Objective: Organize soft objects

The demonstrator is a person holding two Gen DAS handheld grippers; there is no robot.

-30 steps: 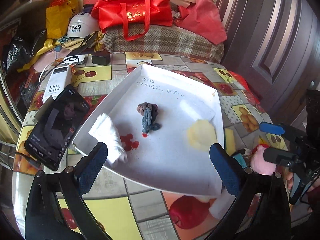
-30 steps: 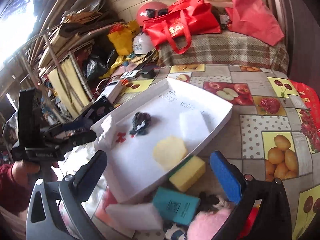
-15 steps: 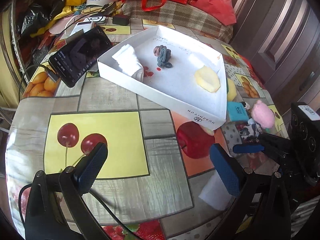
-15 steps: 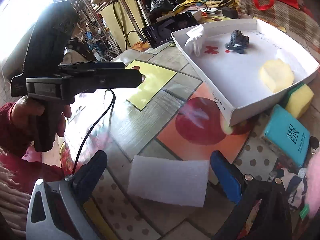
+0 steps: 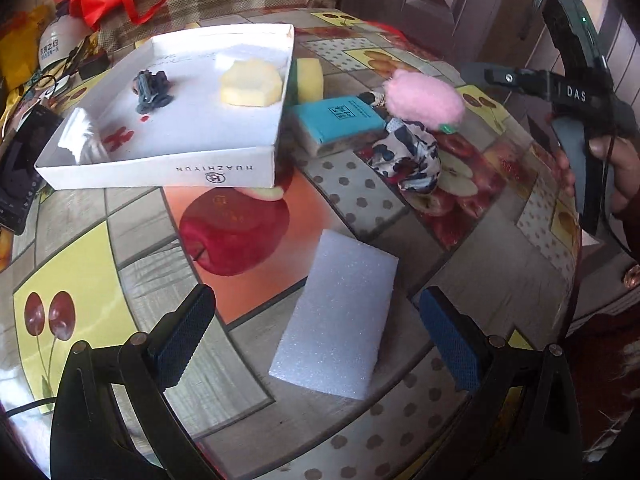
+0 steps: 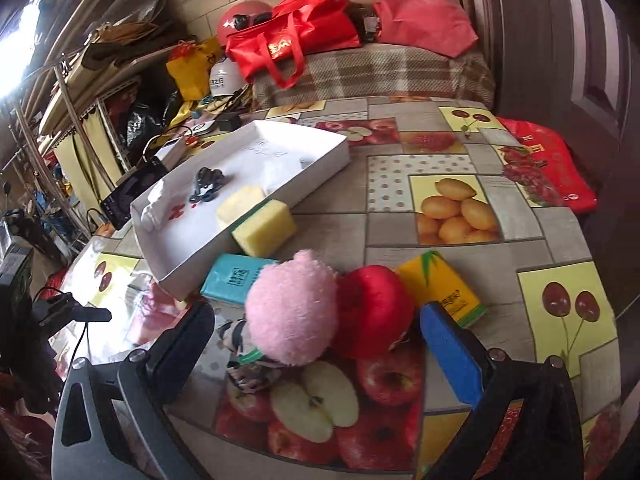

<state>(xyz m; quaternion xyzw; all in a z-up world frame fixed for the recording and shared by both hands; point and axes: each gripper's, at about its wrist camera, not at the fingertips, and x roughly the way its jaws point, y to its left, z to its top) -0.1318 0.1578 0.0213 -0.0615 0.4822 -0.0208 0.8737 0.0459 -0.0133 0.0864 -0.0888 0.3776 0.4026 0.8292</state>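
My left gripper (image 5: 316, 336) is open, low over the table's near side, and a white foam block (image 5: 340, 320) lies flat between its fingers without touching them. Beyond it stands the white tray (image 5: 160, 168), holding a dark yarn knot (image 5: 152, 88), a pale yellow sponge (image 5: 250, 84) and a white tissue wad (image 5: 80, 140). My right gripper (image 6: 320, 340) is open, its fingers straddling a pink plush ball (image 6: 292, 304) and a red plush apple (image 6: 376, 308). A patterned cloth (image 5: 408, 152) lies under the pink ball.
Beside the tray lie a yellow-green sponge (image 6: 264, 228), a teal pack (image 6: 236, 278) and a yellow tissue pack (image 6: 444, 284). A phone (image 5: 20, 168) rests left of the tray. Red bags (image 6: 296, 36) and helmets crowd the far side. The round table's edge runs close on the right.
The left gripper pulled back from over the tray and came down around the white foam block. The right gripper swung from the foam block to the plush pile. Both stayed open.
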